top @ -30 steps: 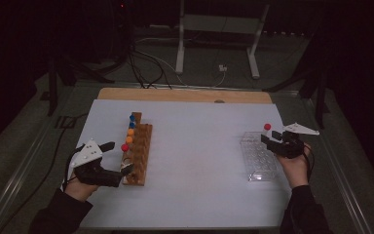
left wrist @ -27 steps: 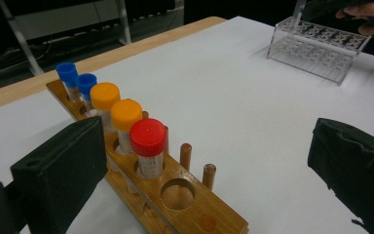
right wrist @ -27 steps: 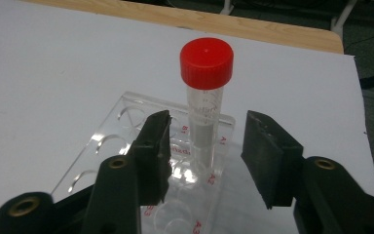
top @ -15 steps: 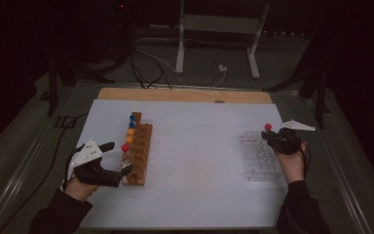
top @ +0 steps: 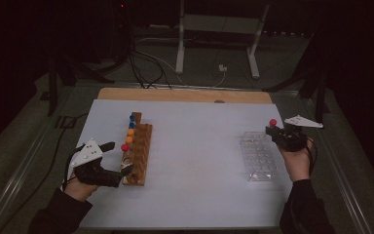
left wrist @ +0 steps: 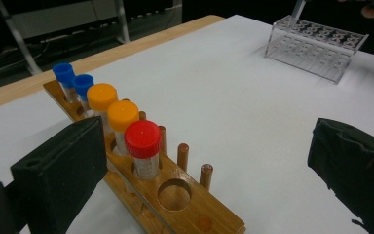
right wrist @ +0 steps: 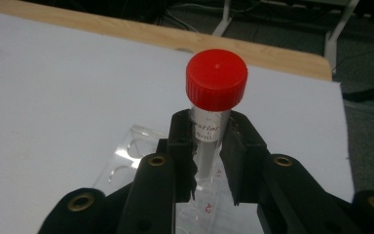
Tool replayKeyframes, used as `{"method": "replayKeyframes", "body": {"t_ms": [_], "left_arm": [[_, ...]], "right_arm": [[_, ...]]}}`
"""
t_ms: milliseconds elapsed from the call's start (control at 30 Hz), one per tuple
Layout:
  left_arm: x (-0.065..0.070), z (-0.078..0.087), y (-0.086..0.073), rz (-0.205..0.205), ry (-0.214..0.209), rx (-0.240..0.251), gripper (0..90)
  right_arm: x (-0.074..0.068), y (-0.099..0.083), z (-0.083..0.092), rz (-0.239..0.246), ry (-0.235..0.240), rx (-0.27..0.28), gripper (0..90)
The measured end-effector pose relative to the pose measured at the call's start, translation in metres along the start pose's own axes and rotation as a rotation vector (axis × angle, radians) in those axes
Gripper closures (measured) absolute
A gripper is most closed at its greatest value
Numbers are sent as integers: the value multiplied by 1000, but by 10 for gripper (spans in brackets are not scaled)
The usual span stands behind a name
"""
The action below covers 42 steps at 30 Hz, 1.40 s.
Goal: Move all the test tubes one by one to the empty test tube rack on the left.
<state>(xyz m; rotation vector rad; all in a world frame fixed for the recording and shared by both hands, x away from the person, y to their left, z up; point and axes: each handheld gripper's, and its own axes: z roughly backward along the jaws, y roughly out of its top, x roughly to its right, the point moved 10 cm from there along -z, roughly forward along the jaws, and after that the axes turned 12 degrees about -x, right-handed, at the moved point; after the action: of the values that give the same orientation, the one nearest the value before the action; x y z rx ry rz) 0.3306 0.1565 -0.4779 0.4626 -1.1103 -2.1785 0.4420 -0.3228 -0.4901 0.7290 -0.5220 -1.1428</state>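
The right tongs [right wrist: 209, 146] are clenched on a red-capped tube [right wrist: 213, 105], pinching its clear body just below the cap; their jaws have just been closing on it. The tube stands upright in the grip over the far end of the clear plastic rack [top: 258, 156] at the right side of the white counter [top: 195, 141]. From the right gripper view its lower part looks to be still inside or just above one of the rack's wells, though I cannot tell which.

The left tongs [left wrist: 209, 161] are released, their wide-set jaws on either side of the near end of the wooden rack [left wrist: 175, 204], touching no tube. That rack carries a row of two blue-capped tubes [left wrist: 73, 80], two orange-capped tubes [left wrist: 112, 105] and another red-capped one [left wrist: 142, 146], with an empty hole [left wrist: 174, 194] at the near end.

The step in hand seems to be drawing the gripped tube out of the clear rack. The next move calls for a straight vertical lift until the bottom clears the well, keeping the tube upright so it does not tip the light rack, then a carry across to the wooden one.
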Motion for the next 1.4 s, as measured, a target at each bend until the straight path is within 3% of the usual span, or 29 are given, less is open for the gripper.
{"method": "replayKeyframes", "body": {"t_ms": [200,367,633,1000,1400], "left_arm": [[7,0,5,-13,-4,-2,18],[17,1,11,-28,-16,-2,18],[35,0,22,-43,-76,-3,18],[55,-11,35,-51,-149,-4,21],[94,-36,73,-103,-250,-5,24]], "right_arm": [[-8,12,20,36,-2,34,753],[-24,21,34,71,17,60,752],[-70,25,41,149,92,63,752],[-141,11,37,259,215,39,752],[-206,-14,30,364,318,6,752]]}}
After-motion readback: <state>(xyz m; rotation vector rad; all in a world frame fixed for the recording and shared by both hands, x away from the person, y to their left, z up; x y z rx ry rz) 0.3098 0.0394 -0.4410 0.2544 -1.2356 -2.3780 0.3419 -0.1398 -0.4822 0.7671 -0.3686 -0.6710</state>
